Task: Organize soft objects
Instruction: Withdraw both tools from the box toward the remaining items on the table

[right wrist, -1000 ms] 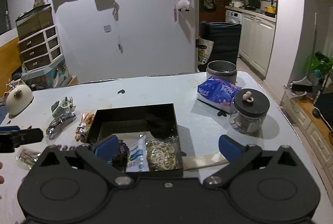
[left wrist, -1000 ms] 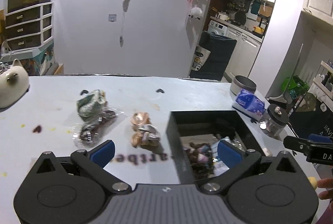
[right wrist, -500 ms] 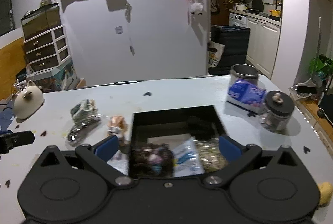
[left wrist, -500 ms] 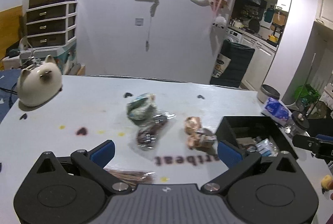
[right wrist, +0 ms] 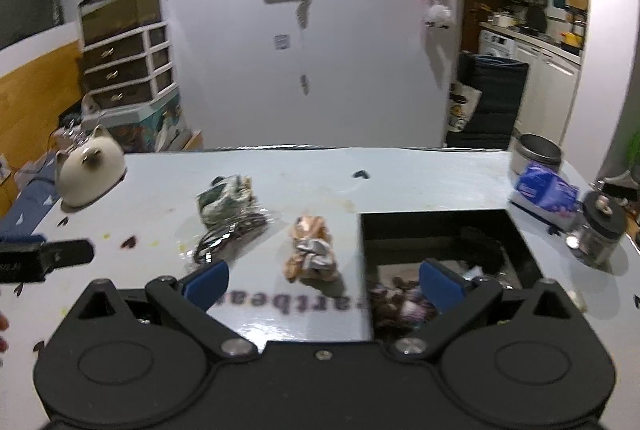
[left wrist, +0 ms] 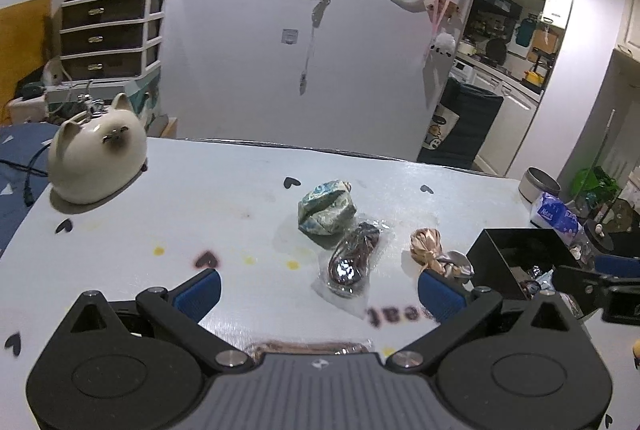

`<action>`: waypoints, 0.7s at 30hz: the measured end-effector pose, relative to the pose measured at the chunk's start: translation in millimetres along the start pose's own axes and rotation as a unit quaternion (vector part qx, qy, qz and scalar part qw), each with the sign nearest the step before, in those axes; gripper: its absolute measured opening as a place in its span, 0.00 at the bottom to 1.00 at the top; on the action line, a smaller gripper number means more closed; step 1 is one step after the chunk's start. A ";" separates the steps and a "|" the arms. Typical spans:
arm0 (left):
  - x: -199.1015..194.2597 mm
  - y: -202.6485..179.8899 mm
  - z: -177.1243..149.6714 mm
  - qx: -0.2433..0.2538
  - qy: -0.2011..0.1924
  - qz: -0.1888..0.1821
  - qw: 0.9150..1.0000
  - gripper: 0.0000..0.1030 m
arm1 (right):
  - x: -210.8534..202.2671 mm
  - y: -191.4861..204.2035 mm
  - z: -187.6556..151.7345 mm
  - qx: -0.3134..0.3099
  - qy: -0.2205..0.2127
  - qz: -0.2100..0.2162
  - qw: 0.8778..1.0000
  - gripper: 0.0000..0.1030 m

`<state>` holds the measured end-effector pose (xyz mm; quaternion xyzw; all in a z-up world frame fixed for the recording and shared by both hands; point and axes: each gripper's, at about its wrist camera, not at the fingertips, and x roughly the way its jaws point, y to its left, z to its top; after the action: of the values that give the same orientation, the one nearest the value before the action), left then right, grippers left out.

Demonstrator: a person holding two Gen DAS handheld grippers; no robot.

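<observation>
1. My left tool (left wrist: 318, 292) hangs over the white tabletop (left wrist: 208, 206), blue pads spread wide, nothing between them.
2. My right tool (right wrist: 324, 280) is also wide but its jaws are closing a little; nothing pinched. Its right pad sits over the black box (right wrist: 440, 230).
3. Soft items loose on the tabletop, left wrist view: a teal-white fabric bundle (left wrist: 326, 208); touching it on the near side, a clear bag w/ dark hair ties (left wrist: 352, 262); just right of that, a peach & silver scrunchie pair (left wrist: 438, 256).
4. Another clear packet (left wrist: 308, 346) lies right under my left tool, mostly hidden.
5. The black box, right of the scrunchies, already holds several packets; details blurred.
6. Far left: a cream cat-shaped ceramic (left wrist: 98, 154). Far right: a tissue pack (right wrist: 546, 186), metal tin (right wrist: 536, 152), and lidded glass jar (right wrist: 602, 232).
</observation>
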<state>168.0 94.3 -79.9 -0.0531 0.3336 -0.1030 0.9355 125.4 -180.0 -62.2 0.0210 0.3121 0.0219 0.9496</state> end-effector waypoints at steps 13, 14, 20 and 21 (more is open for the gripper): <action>85.3 10.7 41.8 0.071 0.017 -0.086 0.994 0.91 | 52.5 34.4 5.7 -0.029 0.042 -0.021 0.998 0.80; 92.5 11.2 44.9 0.076 0.019 -0.090 0.993 0.90 | 55.0 34.4 5.5 -0.025 0.045 -0.022 0.998 0.79; 134.9 16.2 61.5 0.095 0.026 -0.106 0.989 0.86 | 70.6 41.9 4.5 -0.020 0.053 -0.039 0.998 0.79; 141.6 16.5 64.3 0.098 0.027 -0.108 0.989 0.85 | 73.9 42.4 4.4 -0.017 0.055 -0.041 0.997 0.79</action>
<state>318.4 80.1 -119.9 0.0055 0.3392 -0.2366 0.9105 186.2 -133.7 -100.1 -0.0091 0.3642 -0.0108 0.9312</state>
